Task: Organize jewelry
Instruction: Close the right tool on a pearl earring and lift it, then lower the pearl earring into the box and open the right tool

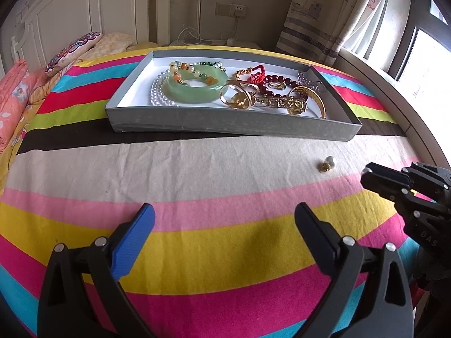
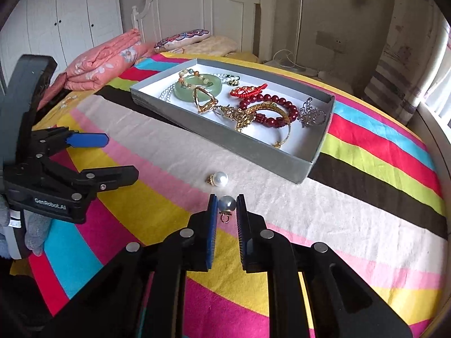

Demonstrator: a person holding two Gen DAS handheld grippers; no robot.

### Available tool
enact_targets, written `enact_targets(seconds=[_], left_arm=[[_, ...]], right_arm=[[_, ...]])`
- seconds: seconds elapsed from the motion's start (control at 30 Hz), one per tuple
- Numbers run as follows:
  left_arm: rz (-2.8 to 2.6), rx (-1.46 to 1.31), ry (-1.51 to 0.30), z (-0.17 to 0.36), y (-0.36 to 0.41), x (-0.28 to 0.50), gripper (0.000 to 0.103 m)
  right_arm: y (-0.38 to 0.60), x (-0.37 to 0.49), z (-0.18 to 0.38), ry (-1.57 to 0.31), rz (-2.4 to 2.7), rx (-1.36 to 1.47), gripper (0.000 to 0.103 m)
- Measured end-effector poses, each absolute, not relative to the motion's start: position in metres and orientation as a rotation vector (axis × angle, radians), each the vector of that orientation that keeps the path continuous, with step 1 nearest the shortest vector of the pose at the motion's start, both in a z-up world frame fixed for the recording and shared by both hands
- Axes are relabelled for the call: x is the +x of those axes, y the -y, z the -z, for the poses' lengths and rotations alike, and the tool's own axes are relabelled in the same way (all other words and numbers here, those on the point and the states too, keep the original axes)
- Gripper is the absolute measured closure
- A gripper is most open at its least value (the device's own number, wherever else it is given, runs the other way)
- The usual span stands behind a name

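Observation:
A grey-white pearl earring (image 2: 227, 203) with a small gold loop sits between the blue pads of my right gripper (image 2: 227, 200), which is shut on it just above the striped bedspread. A second pearl earring (image 2: 218, 179) (image 1: 327, 164) lies on the cream stripe just beyond. Further back, the grey tray (image 2: 253, 152) (image 1: 225, 128) holds a green jade bangle (image 1: 197, 84), gold bangles, red beads and pearls. My left gripper (image 1: 225, 211) (image 2: 121, 157) hovers open over the bed with nothing in it. The right gripper (image 1: 366, 173) shows at the right edge of the left wrist view.
A folded pink quilt (image 2: 104, 64) and an embroidered pillow (image 2: 183, 39) lie by the white headboard. The bed's edge and a window ledge (image 1: 394, 95) run along the right. A curtain (image 1: 324, 14) hangs behind the tray.

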State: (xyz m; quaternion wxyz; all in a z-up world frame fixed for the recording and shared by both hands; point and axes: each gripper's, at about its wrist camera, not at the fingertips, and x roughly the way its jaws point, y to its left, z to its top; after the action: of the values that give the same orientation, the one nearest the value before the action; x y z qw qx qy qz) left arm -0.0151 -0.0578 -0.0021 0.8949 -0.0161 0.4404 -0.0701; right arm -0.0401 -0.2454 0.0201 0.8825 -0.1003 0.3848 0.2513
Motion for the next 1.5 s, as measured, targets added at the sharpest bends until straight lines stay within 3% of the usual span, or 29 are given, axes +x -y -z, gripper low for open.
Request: enact_targets(seconds=[0.3, 0.37, 0.43, 0.57, 0.67, 0.7, 0.73, 0.77, 1.2, 1.5], left_arm=[[0.139, 0.105, -0.889, -0.004, 0.083, -0.018, 0.005], [0.185, 0.108, -0.872, -0.009, 0.095, -0.018, 0.01], [0.255, 0.104, -0.888, -0.012, 0.11, -0.011, 0.023], [0.303, 0.169, -0.89, -0.008, 0.14, 0.006, 0.036], [0.346, 0.2, -0.902, -0.002, 0.156, 0.016, 0.052], [0.351, 0.213, -0.891, 0.0, 0.16, 0.016, 0.059], [0.366, 0.223, -0.881, 0.0, 0.162, 0.015, 0.079], [0.386, 0.226, -0.878, -0.001, 0.164, 0.014, 0.09], [0.308, 0.129, -0.774, -0.046, 0.13, 0.03, 0.09], [0.317, 0.001, -0.825, -0.049, 0.125, 0.079, 0.09]], right_arm=[[0.304, -0.048, -0.029, -0.772, -0.481, -0.001, 0.09], [0.311, -0.046, -0.028, -0.775, -0.467, 0.034, 0.09], [0.313, -0.045, -0.028, -0.779, -0.458, 0.043, 0.09], [0.313, -0.045, -0.028, -0.781, -0.457, 0.051, 0.09], [0.316, -0.047, -0.028, -0.778, -0.46, 0.068, 0.09], [0.317, -0.048, -0.028, -0.778, -0.461, 0.072, 0.09], [0.318, -0.048, -0.028, -0.776, -0.462, 0.074, 0.09], [0.318, -0.048, -0.028, -0.775, -0.462, 0.076, 0.09], [0.302, -0.038, -0.039, -0.706, -0.464, 0.053, 0.09], [0.26, 0.011, -0.051, -0.682, -0.456, -0.02, 0.09]])
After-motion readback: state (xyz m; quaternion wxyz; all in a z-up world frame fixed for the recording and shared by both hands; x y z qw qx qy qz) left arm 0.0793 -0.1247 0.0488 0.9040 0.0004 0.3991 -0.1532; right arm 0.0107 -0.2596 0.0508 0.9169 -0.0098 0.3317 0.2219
